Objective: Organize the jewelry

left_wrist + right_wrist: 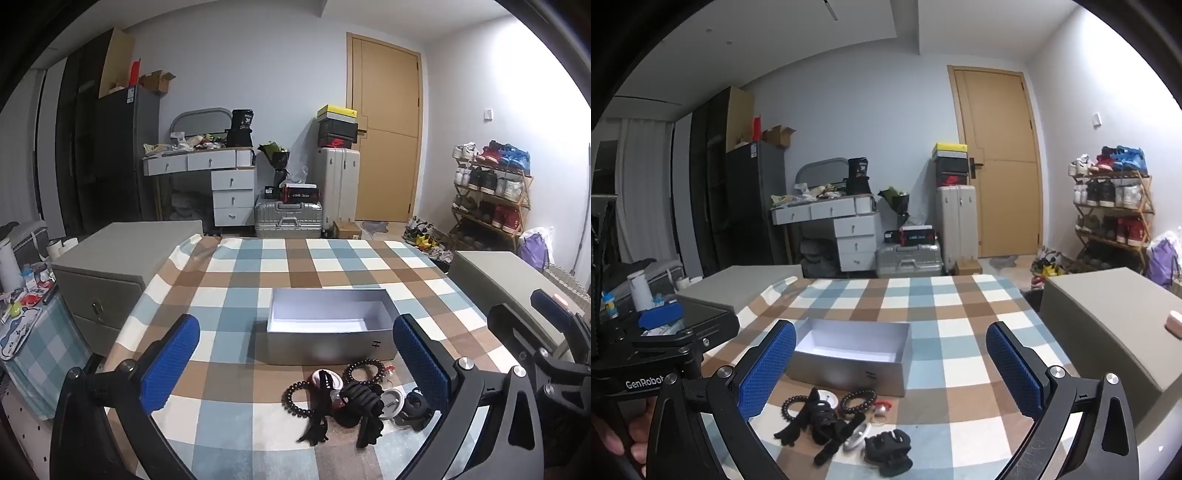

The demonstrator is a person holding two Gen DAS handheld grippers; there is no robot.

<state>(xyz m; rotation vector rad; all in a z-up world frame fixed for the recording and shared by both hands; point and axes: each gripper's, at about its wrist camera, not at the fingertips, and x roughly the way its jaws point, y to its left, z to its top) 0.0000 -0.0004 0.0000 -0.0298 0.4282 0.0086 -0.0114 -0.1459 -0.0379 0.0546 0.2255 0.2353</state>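
Both wrist views low over table, facing door, sharing box (328,328)

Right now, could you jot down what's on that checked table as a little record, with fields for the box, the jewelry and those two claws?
surface: checked tablecloth in blue, brown and white
box: grey open box, white inside, nothing in it
jewelry: dark pile in front of the box, on the cloth
items seen: beaded bracelets, black claw clip, black straps, small round pieces
left claw: open, holding nothing
right claw: open, holding nothing
progress: nothing in the box yet
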